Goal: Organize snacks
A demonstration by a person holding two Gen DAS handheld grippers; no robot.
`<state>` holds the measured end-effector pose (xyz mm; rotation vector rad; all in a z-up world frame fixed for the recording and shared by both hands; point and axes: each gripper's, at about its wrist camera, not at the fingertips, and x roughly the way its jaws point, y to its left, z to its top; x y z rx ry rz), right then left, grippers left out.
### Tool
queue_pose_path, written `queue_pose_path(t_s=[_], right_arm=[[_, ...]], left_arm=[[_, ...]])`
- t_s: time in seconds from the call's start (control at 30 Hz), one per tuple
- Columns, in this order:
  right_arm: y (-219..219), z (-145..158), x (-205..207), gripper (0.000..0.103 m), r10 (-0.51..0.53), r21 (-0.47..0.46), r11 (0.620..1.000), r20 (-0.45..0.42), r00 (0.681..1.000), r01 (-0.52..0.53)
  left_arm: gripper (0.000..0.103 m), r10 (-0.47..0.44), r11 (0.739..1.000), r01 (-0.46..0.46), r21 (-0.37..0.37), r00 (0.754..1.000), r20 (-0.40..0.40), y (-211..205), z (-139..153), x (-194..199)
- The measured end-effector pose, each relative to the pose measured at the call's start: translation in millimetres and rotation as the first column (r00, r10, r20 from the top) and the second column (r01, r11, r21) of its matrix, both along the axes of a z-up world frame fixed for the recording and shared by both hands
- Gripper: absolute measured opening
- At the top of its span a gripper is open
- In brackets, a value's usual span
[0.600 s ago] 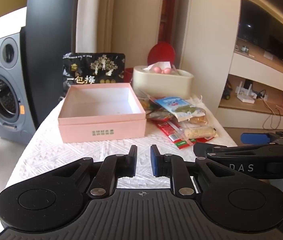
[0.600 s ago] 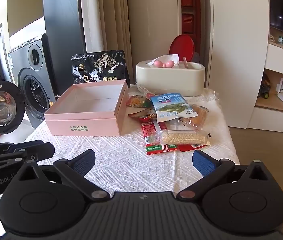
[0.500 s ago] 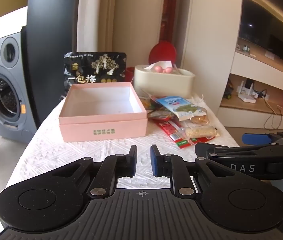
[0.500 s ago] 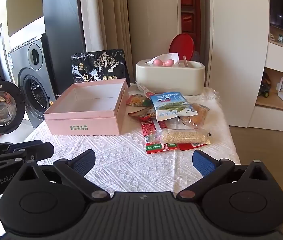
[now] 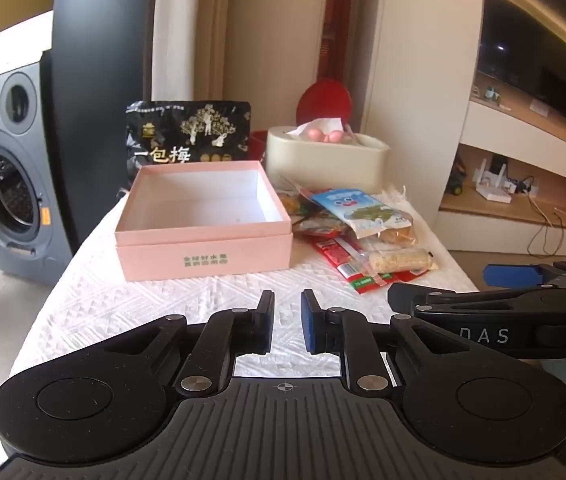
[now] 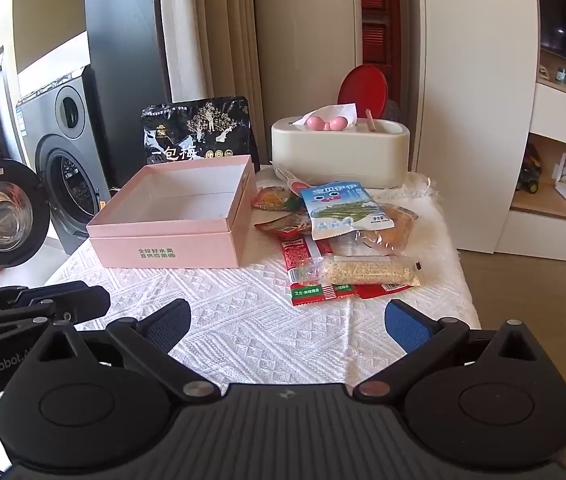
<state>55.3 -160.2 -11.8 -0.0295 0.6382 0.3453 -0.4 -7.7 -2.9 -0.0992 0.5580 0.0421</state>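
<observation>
An open, empty pink box (image 5: 203,220) (image 6: 171,220) sits on the white tablecloth. Right of it lies a pile of snack packets: a blue-and-white packet (image 6: 343,210) (image 5: 359,212), a clear-wrapped grain bar (image 6: 363,271) (image 5: 399,261), red packets (image 6: 307,276) and orange ones (image 6: 275,200). A black plum bag (image 6: 199,132) (image 5: 187,136) stands behind the box. My left gripper (image 5: 287,320) hovers over the near cloth, jaws nearly closed with a small gap, empty. My right gripper (image 6: 287,324) is open wide and empty, just short of the grain bar.
A cream tissue box (image 6: 339,152) stands behind the snacks with a red round lid (image 6: 363,88) behind it. A washing machine (image 6: 59,152) with its door open is at the left. White shelving (image 6: 563,160) is at the right. The table's right edge (image 6: 463,272) is close to the snacks.
Both grippers have moved slightly forward toward the box and snacks. Jaw openings have not changed.
</observation>
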Motion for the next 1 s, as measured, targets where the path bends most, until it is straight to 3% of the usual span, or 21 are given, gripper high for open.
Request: queue_pose_path(t_s=[1.0], right_arm=[[-1.8,-8.5,-0.6,0.103,-0.005,0.001,1.0,-0.024,1.0,0.005]], left_arm=[[0.019,-0.003,1.0,0.003,-0.011,0.999,-0.041,1.6,-0.4,0.0]])
